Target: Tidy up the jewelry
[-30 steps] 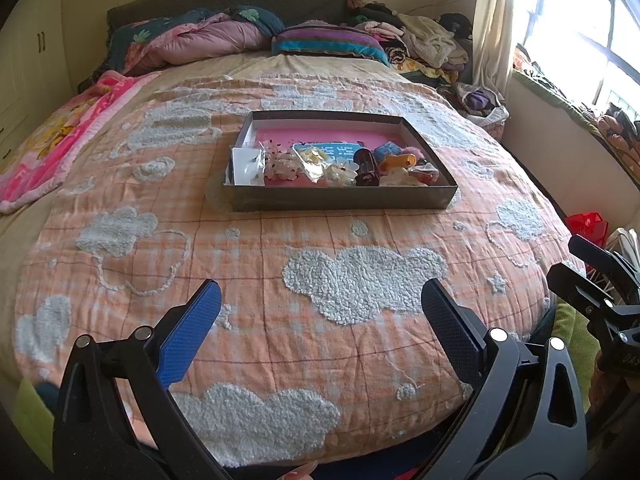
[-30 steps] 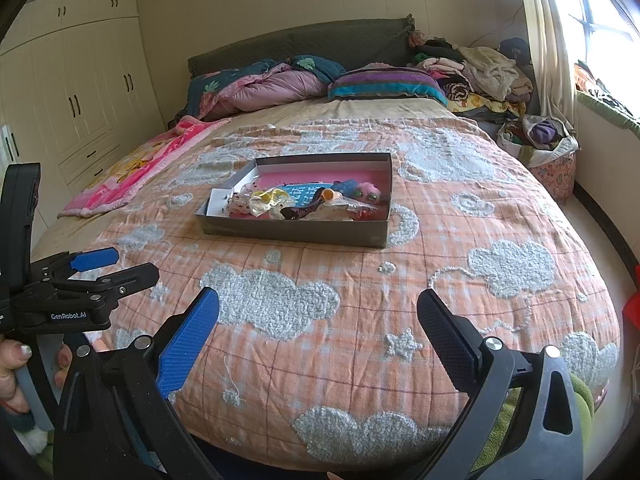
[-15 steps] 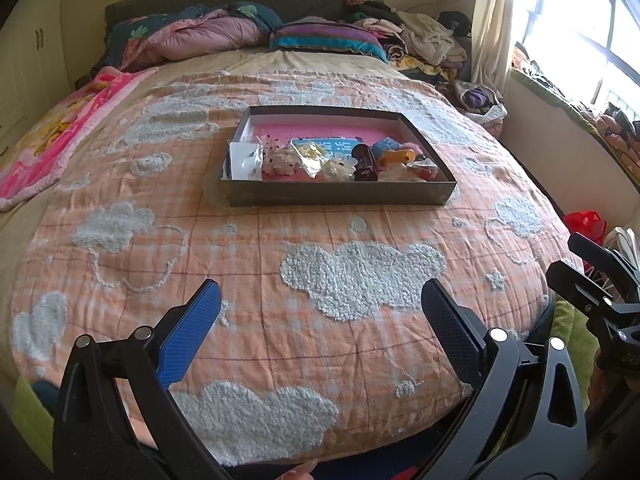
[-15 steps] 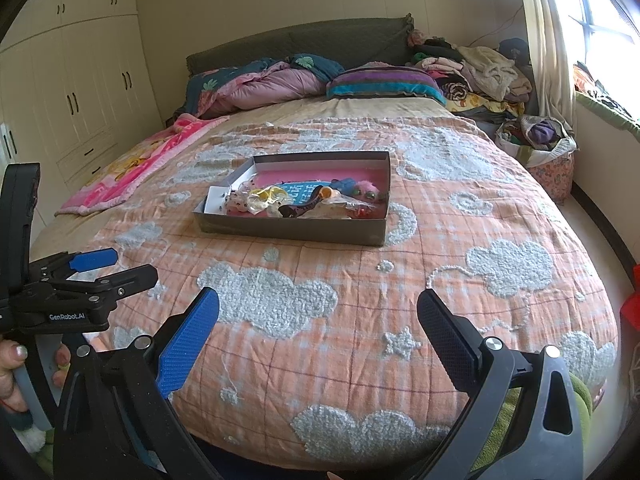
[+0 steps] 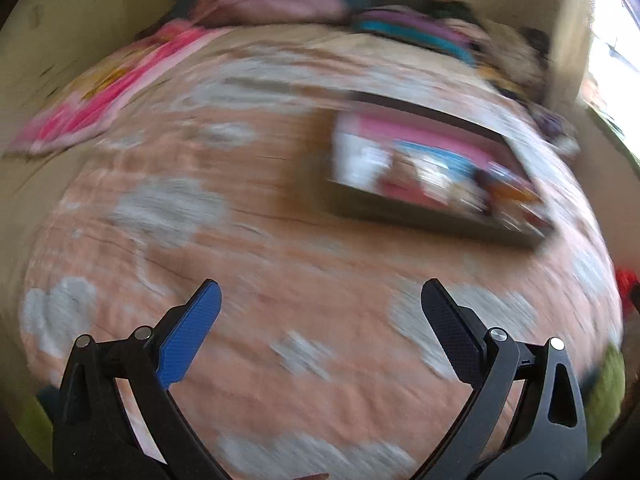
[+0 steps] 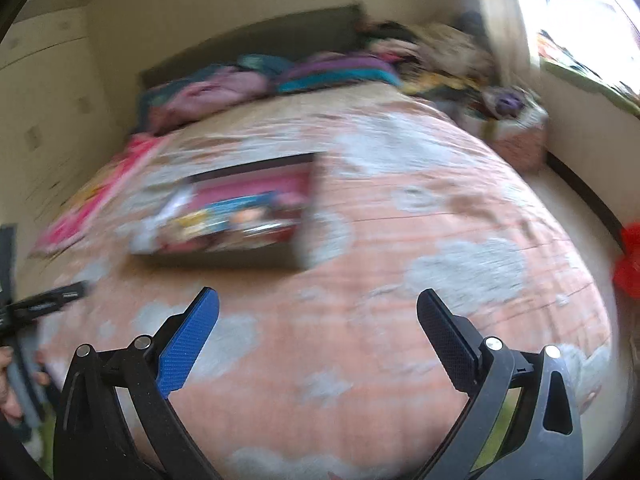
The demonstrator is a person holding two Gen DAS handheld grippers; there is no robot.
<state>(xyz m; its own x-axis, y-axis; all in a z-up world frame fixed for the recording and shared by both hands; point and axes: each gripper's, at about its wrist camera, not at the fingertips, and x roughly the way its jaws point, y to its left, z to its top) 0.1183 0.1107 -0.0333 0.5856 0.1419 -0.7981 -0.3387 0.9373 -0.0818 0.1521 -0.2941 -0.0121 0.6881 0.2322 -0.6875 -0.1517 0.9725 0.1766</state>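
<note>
Left wrist blurred, rectangular box point(image 5: 420, 184), seemingly cardboard, fuzzy quilt point(image 5: 280, 280)

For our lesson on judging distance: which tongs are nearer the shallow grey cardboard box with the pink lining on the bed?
Left, probably. The grey box looms larger ahead-right of the left tongs; it lies ahead-left of the right tongs. Neither touches it.

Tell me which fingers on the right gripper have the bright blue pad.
The left-hand finger in the right wrist view: its pad is bright blue, while the opposite finger shows dark navy. Right gripper is open.
</note>
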